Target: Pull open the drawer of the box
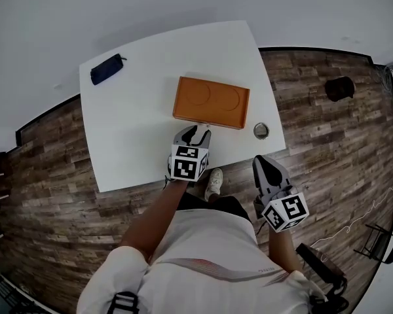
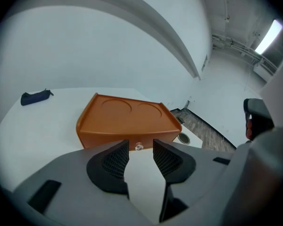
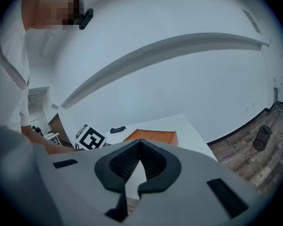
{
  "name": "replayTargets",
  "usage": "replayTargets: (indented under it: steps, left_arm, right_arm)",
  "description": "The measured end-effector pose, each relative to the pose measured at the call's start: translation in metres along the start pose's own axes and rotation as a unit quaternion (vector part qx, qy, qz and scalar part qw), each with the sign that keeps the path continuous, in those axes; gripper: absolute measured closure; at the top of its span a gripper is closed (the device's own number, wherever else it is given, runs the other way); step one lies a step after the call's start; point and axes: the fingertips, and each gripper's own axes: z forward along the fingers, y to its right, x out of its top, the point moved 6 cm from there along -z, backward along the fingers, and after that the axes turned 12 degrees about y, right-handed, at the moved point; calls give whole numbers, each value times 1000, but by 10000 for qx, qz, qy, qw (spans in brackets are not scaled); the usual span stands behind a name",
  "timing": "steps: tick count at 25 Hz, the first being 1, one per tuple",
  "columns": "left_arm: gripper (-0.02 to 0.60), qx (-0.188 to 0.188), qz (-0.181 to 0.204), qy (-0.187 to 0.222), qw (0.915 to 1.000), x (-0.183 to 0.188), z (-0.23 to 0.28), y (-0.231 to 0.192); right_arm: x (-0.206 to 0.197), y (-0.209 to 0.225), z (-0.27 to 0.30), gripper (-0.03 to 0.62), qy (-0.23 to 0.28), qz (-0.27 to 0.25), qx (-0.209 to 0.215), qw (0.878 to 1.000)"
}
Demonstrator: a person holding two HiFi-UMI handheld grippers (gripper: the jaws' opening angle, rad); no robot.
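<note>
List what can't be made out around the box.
Knob: head view, hidden behind left gripper; left gripper view, tiny, distance from the pads unclear.
Box front: left gripper view, no drawer seam visible.
Round thing on the table: head view, too small to identify.

In your head view your left gripper (image 1: 195, 133) covers the middle of the box's (image 1: 211, 101) front face; the small round thing (image 1: 261, 131) on the surface (image 1: 137, 136) is too small to name; your right gripper's (image 3: 140, 144) body cuts off the box's lower edge in its own view.
</note>
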Motion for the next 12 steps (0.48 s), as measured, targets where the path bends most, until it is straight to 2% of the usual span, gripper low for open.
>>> replayTargets:
  steps: [5,12]
  left_arm:
    - [374,-1,-174,-385,9991,-16,36,0]
    - [377,216,-504,-616,9966,-23,53,-4]
  right_arm:
    - [-5,10,-5,595,-153,45,-151,9998]
    - [-10,22,-10,595,-204,135,-249,9994]
